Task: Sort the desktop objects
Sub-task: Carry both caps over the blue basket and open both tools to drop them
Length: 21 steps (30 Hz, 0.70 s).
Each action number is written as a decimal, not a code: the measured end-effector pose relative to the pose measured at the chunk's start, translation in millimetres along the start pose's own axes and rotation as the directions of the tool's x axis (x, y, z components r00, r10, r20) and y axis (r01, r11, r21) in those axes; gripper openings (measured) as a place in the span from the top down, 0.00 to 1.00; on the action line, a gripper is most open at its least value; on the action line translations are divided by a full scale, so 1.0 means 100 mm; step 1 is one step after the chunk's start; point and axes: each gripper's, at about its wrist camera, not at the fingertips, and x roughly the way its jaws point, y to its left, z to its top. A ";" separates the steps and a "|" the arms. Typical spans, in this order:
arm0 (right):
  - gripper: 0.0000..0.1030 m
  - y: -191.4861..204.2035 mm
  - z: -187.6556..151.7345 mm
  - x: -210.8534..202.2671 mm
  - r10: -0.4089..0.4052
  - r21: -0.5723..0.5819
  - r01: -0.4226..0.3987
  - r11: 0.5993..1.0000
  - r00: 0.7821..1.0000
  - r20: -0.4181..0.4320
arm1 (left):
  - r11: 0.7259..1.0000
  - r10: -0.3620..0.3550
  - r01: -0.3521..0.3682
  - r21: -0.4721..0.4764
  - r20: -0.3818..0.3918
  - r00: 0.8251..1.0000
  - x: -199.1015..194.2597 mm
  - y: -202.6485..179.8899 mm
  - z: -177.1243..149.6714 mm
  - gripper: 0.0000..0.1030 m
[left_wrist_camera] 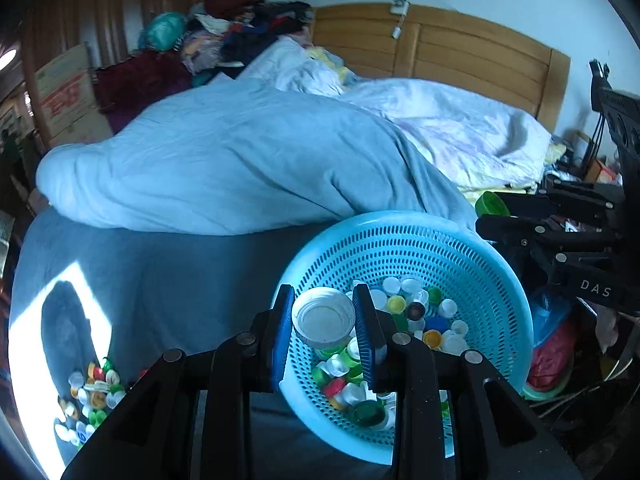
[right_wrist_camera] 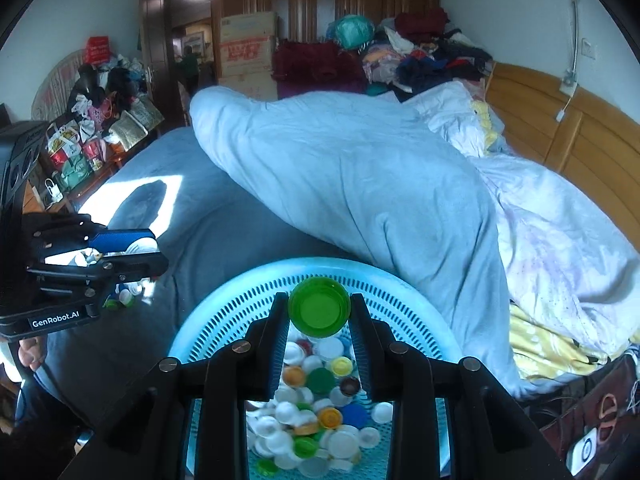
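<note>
Left wrist view: the left gripper point(left_wrist_camera: 323, 322) has its blue-padded fingers point(left_wrist_camera: 280, 332) closed on a white cap point(left_wrist_camera: 323, 320), held by its side wall with the hollow side toward the lens, above the near part of the blue basket point(left_wrist_camera: 472, 256); right wrist view: the right gripper point(right_wrist_camera: 319, 314) has its fingers point(right_wrist_camera: 360, 340) clamped on a green cap point(right_wrist_camera: 319, 312), likewise pinched across its rim, over the same basket, whose perforated wall rises just behind it; under both caps lies a heap of mixed caps point(right_wrist_camera: 316, 420), white, green, yellow, orange and blue, filling the basket's bottom.

By the look of them, both held caps are light, rigid plastic with smooth walls; a pinch across the widest part of the round wall, as now, seems the surest hold, since a grip nearer the edge could let such a slick piece pop out; neither looks fragile, and a drop would cost little beyond a cap rolling off.

Outward from the basket, it rests on the bed point(left_wrist_camera: 168, 272), on a grey-blue sheet beside a rumpled pale blue duvet point(left_wrist_camera: 240, 168); a second, looser scatter of caps point(left_wrist_camera: 92, 396) lies well apart on the sheet in a patch of sunlight at the left; a wooden headboard point(left_wrist_camera: 460, 52) and a pile of clothes point(left_wrist_camera: 248, 28) close the far side of the room.
</note>
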 end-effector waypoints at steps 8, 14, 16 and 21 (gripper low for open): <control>0.68 -0.36 -0.02 0.25 0.091 0.045 -0.084 0.995 0.978 -0.187 | 0.995 -0.091 0.099 0.027 -0.214 0.973 0.47 -0.13 0.18 0.76; 0.68 -0.41 -0.11 0.30 0.110 0.063 -0.099 0.993 0.973 -0.204 | 0.995 -0.090 0.099 0.018 -0.274 0.957 0.64 -0.16 0.13 0.76; 0.68 -0.40 -0.12 0.30 0.112 0.059 -0.102 0.993 0.972 -0.207 | 0.994 -0.094 0.104 0.021 -0.275 0.957 0.65 -0.18 0.12 0.76; 0.68 -0.39 -0.11 0.33 0.113 0.056 -0.104 0.993 0.972 -0.205 | 0.993 -0.098 0.111 0.032 -0.266 0.959 0.62 -0.22 0.15 0.76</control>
